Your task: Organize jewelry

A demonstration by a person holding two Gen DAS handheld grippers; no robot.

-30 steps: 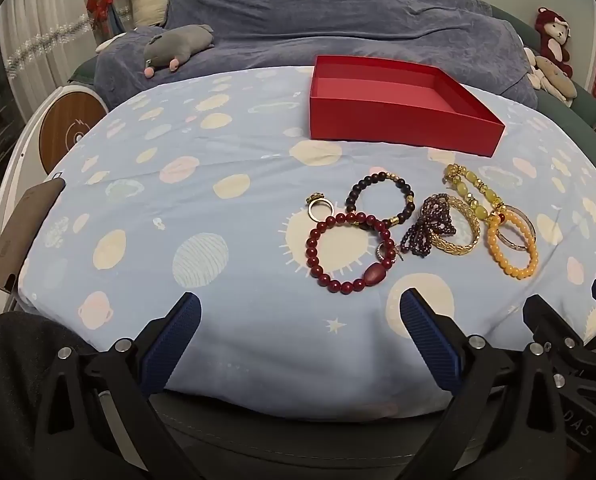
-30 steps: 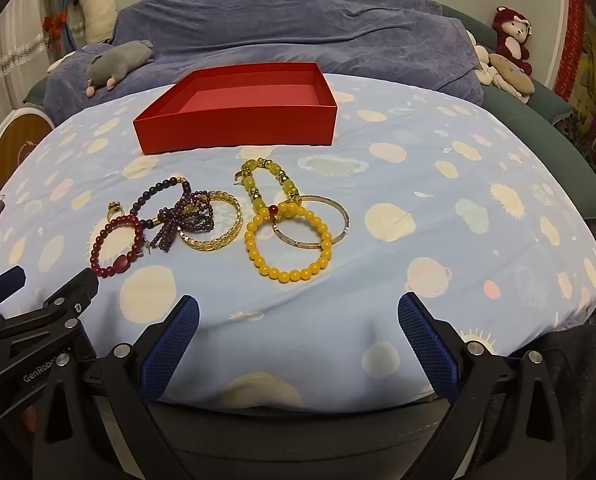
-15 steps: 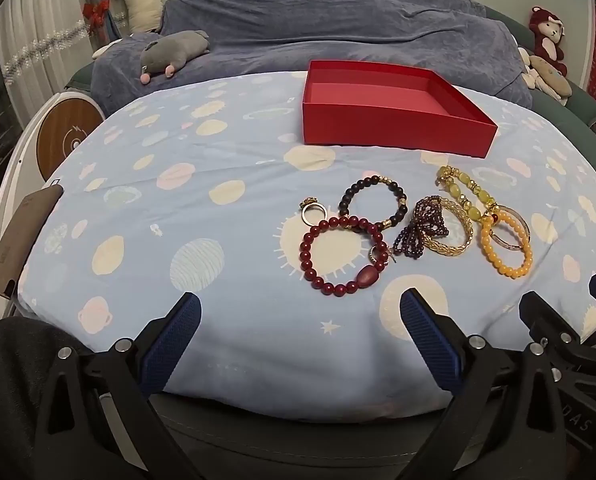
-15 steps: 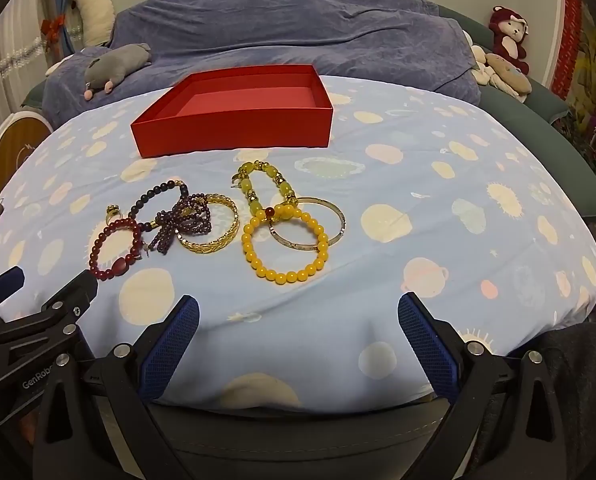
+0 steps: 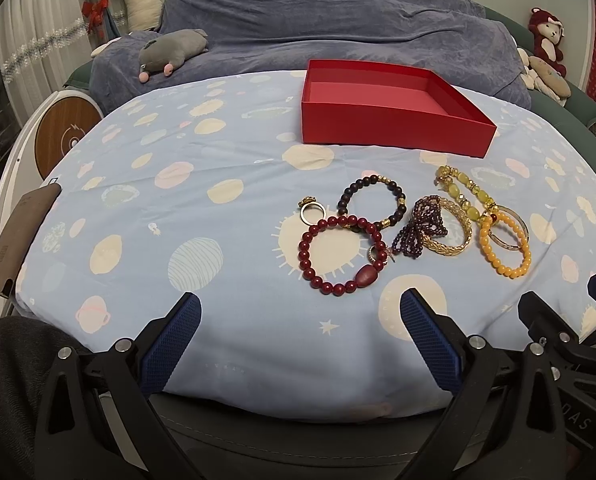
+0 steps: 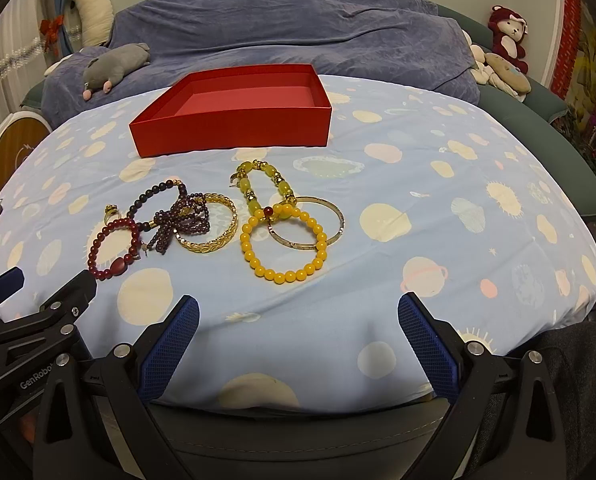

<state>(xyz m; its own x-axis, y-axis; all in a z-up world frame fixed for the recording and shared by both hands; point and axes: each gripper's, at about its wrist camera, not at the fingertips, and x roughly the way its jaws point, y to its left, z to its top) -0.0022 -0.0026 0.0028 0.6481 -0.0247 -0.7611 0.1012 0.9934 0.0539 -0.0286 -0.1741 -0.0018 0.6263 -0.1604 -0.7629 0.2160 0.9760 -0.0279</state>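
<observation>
Several bracelets lie on the blue patterned cloth in front of an empty red box (image 5: 394, 120) (image 6: 234, 120). A dark red bead bracelet (image 5: 340, 256) (image 6: 112, 250), a black bead bracelet (image 5: 372, 204), a purple bead bundle (image 5: 420, 232) (image 6: 182, 220), a gold bangle (image 6: 214, 228), a yellow bead bracelet (image 6: 284, 246) (image 5: 506, 246), a green-gold bracelet (image 6: 264, 186), a thin bangle (image 6: 310, 222) and a small ring (image 5: 312, 210) show. My left gripper (image 5: 298, 332) and right gripper (image 6: 294, 332) are open and empty, near the cloth's front edge, short of the jewelry.
The cloth (image 5: 178, 200) covers a rounded table. A blue-covered sofa (image 6: 298, 24) with a grey plush (image 6: 114, 64) stands behind. A brown case (image 5: 18, 240) lies at the left edge. Each gripper shows in the other's view (image 5: 558, 332) (image 6: 38, 312).
Both grippers have tilted up and drawn slightly nearer the jewelry, which sits lower in view. Jaws stay open. No item has moved.
</observation>
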